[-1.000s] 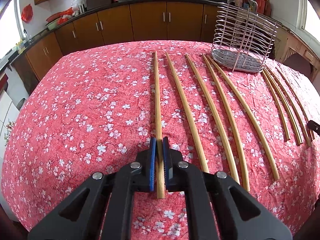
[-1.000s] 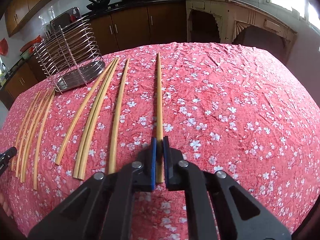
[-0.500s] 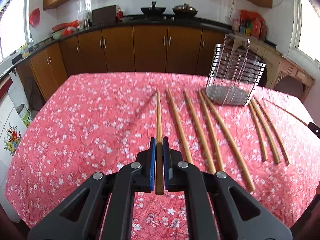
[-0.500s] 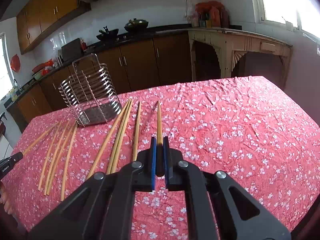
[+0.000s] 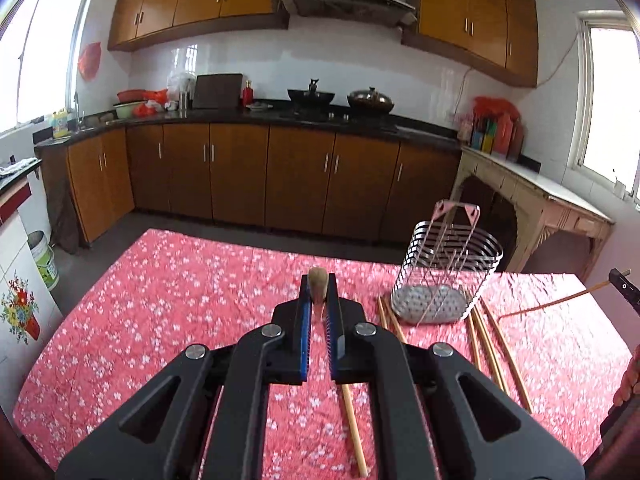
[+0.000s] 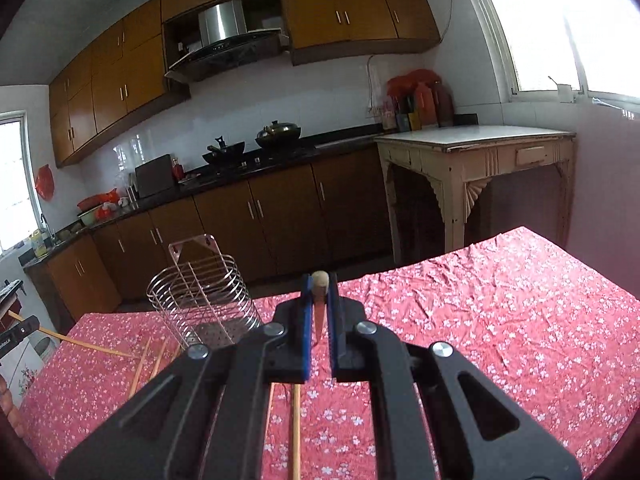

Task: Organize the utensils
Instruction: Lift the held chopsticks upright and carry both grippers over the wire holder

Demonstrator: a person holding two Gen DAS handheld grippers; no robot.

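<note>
My left gripper point(image 5: 319, 300) is shut on a bamboo chopstick point(image 5: 318, 286), held end-on above the table so only its butt shows. My right gripper point(image 6: 319, 300) is shut on another chopstick point(image 6: 320, 284), also end-on. The wire utensil basket point(image 5: 446, 276) stands empty at the table's far right in the left wrist view, and at the left in the right wrist view point(image 6: 204, 300). Several more chopsticks point(image 5: 494, 348) lie on the cloth around the basket. The right gripper's tip point(image 5: 624, 286) and its raised chopstick show at the right edge.
The table has a red flowered cloth point(image 5: 168, 304). One loose chopstick point(image 5: 354, 428) lies under my left gripper, another point(image 6: 296, 432) under my right. Brown kitchen cabinets point(image 5: 280, 184) and a cream side table point(image 6: 476, 168) stand beyond the table. The left gripper's tip point(image 6: 18, 332) shows at left.
Both grippers have lifted their chopsticks off the cloth and tilted them up. The views now look level across the kitchen rather than down at the table.
</note>
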